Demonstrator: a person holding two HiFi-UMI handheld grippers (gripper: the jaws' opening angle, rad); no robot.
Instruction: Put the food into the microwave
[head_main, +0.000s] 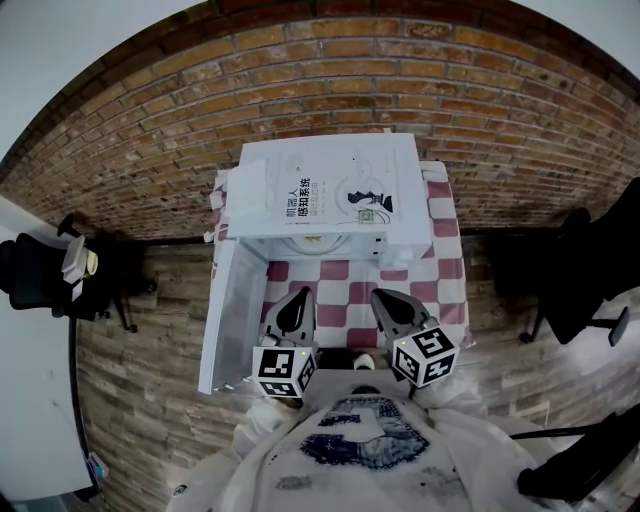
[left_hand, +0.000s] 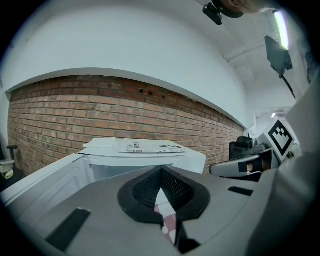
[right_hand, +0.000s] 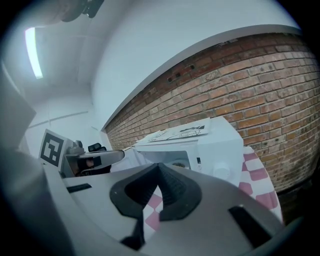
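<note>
A white microwave (head_main: 400, 165) stands on a red-and-white checked table (head_main: 440, 275), with its door (head_main: 232, 310) swung open to the left. A plate of pale food (head_main: 312, 241) sits inside the cavity; it also shows through the opening in the right gripper view as food (right_hand: 177, 164). My left gripper (head_main: 298, 298) and right gripper (head_main: 385, 298) hover side by side over the table's near half, in front of the opening and apart from it. Both are shut with nothing between the jaws. Each gripper view shows its pads pressed together: left gripper (left_hand: 161, 174), right gripper (right_hand: 160, 171).
A printed booklet (head_main: 335, 192) lies on top of the microwave. A brick wall (head_main: 150, 130) stands behind the table. Black office chairs stand at the left (head_main: 40, 270) and the right (head_main: 590, 280). The open door juts past the table's left edge.
</note>
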